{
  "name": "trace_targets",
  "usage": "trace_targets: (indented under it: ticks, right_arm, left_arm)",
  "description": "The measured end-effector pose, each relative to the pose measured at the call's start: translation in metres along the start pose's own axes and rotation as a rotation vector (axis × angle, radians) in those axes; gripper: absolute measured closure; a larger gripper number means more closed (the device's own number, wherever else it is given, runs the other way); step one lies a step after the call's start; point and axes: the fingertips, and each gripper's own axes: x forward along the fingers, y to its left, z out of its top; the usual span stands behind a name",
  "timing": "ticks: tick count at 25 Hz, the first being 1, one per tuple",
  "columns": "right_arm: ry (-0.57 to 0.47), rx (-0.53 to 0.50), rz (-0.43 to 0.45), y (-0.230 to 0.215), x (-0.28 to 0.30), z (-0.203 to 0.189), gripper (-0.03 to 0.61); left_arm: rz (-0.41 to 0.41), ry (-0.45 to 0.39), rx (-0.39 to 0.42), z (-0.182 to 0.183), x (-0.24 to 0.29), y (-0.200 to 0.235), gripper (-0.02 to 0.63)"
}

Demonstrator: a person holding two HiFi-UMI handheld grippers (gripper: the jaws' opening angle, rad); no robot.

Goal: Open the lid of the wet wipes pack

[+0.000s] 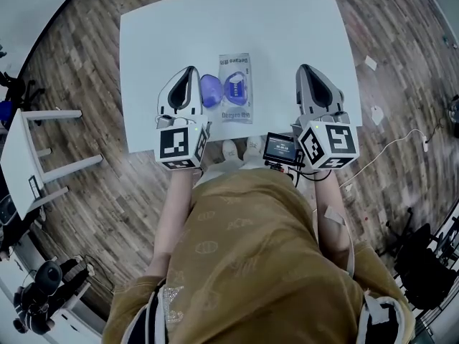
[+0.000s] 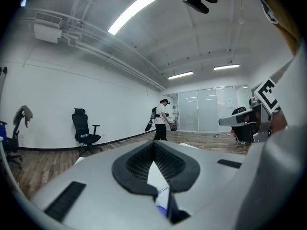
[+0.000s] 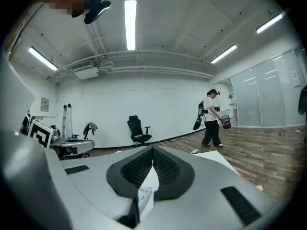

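The wet wipes pack (image 1: 237,92) lies flat on the white table (image 1: 165,34), between the two grippers. Its blue lid (image 1: 210,90) is flipped open to the left, and the blue oval opening (image 1: 237,87) shows. My left gripper (image 1: 189,72) hovers just left of the lid, shut and holding nothing. My right gripper (image 1: 304,69) hangs well right of the pack, also shut and empty. In the left gripper view the jaws (image 2: 154,145) meet at the tip, with a strip of the pack (image 2: 160,195) visible below. The right gripper view shows the same: shut jaws (image 3: 153,150) above the pack's edge (image 3: 144,195).
A small screen (image 1: 280,147) is mounted by the right gripper. A second white table (image 1: 29,149) stands at the left. Across the room are a black office chair (image 2: 85,131) and a walking person (image 3: 211,116). A cable (image 1: 391,149) lies on the wood floor.
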Motion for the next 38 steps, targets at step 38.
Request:
trace_targets:
  ticks: [38]
  right_arm:
    - [-0.161, -0.101, -0.008, 0.018, -0.01, 0.043, 0.569]
  left_arm:
    - [0.041, -0.14, 0.056, 0.049, -0.012, 0.001, 0.612]
